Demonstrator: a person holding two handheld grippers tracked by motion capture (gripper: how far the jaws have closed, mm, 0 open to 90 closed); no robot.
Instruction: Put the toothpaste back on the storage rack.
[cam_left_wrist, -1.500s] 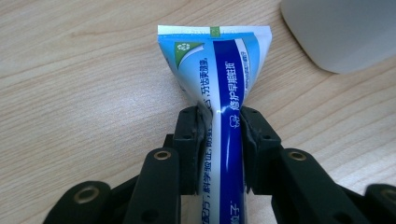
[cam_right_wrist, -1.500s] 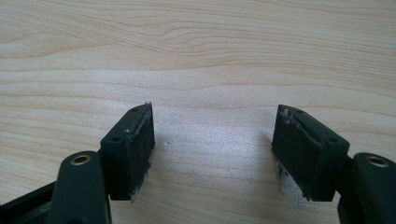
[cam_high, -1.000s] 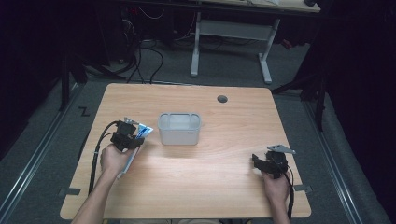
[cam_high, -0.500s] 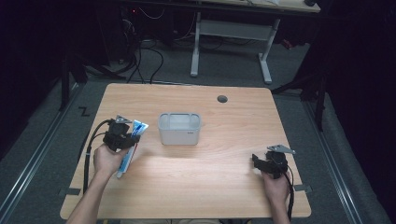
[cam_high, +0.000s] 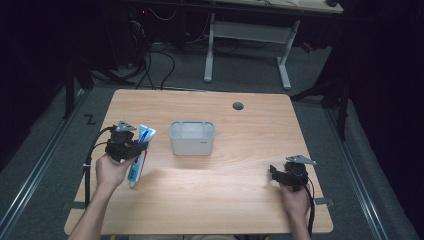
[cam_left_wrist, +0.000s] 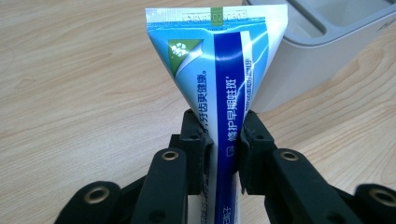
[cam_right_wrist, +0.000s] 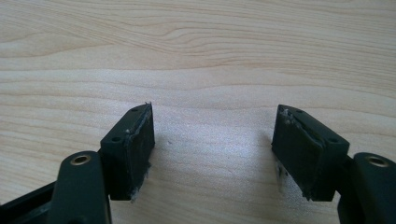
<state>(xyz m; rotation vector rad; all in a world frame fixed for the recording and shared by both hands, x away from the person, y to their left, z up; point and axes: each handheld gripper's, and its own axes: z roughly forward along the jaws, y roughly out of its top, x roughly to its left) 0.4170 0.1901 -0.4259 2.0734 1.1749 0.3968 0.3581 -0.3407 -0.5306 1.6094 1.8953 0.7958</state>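
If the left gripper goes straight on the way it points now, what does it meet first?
Probably the grey container. The left gripper holds the toothpaste tube, whose crimped end leads toward the container's near wall. Depth is unclear, so the tube might pass just beside it.

The right claw (cam_right_wrist: 212, 144) hovers over the wooden table (cam_right_wrist: 196, 56), jaws spread wide (nothing sits between them).
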